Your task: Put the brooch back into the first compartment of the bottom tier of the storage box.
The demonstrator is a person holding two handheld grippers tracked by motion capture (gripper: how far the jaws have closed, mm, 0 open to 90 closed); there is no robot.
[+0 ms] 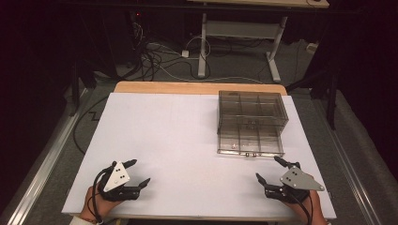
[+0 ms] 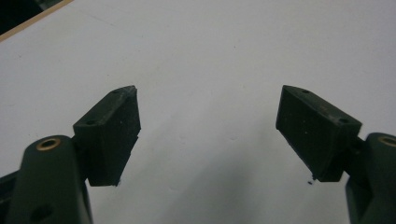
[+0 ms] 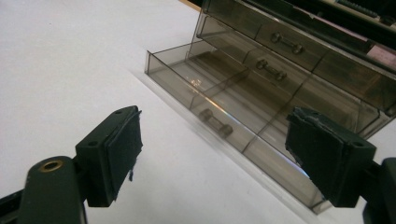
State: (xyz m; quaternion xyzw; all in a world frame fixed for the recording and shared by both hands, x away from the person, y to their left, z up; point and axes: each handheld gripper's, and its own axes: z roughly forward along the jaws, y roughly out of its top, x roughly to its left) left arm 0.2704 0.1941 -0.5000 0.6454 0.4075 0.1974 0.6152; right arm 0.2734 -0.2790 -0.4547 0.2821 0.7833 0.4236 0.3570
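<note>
- The clear drawer box (image 1: 252, 121) sits on the table's (image 1: 164, 140) far right, bottom drawer (image 3: 233, 112) pulled out.
- It looks light, hard, slippery, maybe easy to crack.
- I'd grab the little drawer handle (image 3: 215, 123).
- My right gripper (image 1: 271, 171) and left gripper (image 1: 139, 172) are both wide open, holding nothing.

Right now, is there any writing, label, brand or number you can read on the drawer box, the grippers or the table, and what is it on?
None can be read.
Smoked clear drawer box: no label or print, its bottom drawer pulled out.
Left gripper and right gripper: plain black, grey plates unmarked.
White table: blank.
</note>
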